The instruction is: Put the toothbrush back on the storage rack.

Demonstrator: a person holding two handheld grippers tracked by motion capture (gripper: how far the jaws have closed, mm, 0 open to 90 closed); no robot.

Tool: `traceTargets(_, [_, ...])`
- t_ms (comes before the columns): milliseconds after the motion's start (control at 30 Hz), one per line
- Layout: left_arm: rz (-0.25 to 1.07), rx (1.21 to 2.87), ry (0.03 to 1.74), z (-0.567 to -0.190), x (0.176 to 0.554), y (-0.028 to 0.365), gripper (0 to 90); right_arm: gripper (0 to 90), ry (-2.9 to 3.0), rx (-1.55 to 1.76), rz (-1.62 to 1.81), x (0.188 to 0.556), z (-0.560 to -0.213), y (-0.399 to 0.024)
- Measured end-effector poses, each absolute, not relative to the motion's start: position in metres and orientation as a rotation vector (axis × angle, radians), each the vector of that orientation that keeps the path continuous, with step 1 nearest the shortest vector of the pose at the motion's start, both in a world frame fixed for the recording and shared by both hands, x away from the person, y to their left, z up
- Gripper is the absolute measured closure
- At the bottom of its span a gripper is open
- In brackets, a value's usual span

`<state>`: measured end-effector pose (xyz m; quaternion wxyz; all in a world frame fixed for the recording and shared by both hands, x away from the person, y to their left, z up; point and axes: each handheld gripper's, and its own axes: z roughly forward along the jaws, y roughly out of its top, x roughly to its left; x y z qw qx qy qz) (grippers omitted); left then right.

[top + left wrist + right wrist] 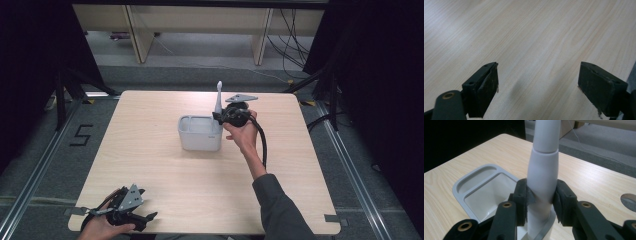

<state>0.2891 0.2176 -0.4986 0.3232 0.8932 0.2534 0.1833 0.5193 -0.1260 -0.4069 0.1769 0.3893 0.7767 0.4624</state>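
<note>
A white electric toothbrush [218,100] stands upright at the right end of a grey compartmented holder [199,134] near the table's middle. My right gripper [220,116] is shut on the toothbrush's white handle [542,177], both black pads [522,197] pressing its sides, with the handle's lower end inside the holder's rim [461,185]. My left gripper [142,207] rests at the table's near left corner in a hand. In the left gripper view its jaws stand wide apart over bare wood with nothing between them [537,87].
The light wooden table [150,165] has a round cable hole [629,201] near the holder. Dark curtains flank both sides. A wooden bench frame [140,35] and cables lie on the floor beyond the far edge.
</note>
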Motion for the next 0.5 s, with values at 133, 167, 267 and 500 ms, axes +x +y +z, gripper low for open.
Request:
traceTargets(133, [0.457, 2.344, 0.679, -0.4994, 0.2882, 0.217, 16.3, 66.7, 2.193, 1.088, 1.298, 0.5193, -0.41, -0.1271])
traceTargets(167, [0.453, 2.347, 0.68, -0.4995, 0.2885, 0.217, 16.3, 66.8, 2.201, 1.097, 1.29, 0.5177, -0.4115, -0.126])
traceTargets(267, [0.447, 2.347, 0.687, -0.4997, 0.2886, 0.217, 16.3, 66.7, 2.213, 1.09, 1.277, 0.5177, -0.4128, -0.1245])
traceTargets(500, [0.451, 2.353, 0.687, -0.4993, 0.2886, 0.2171, 16.3, 66.7, 2.216, 1.094, 1.256, 0.5168, -0.4145, -0.122])
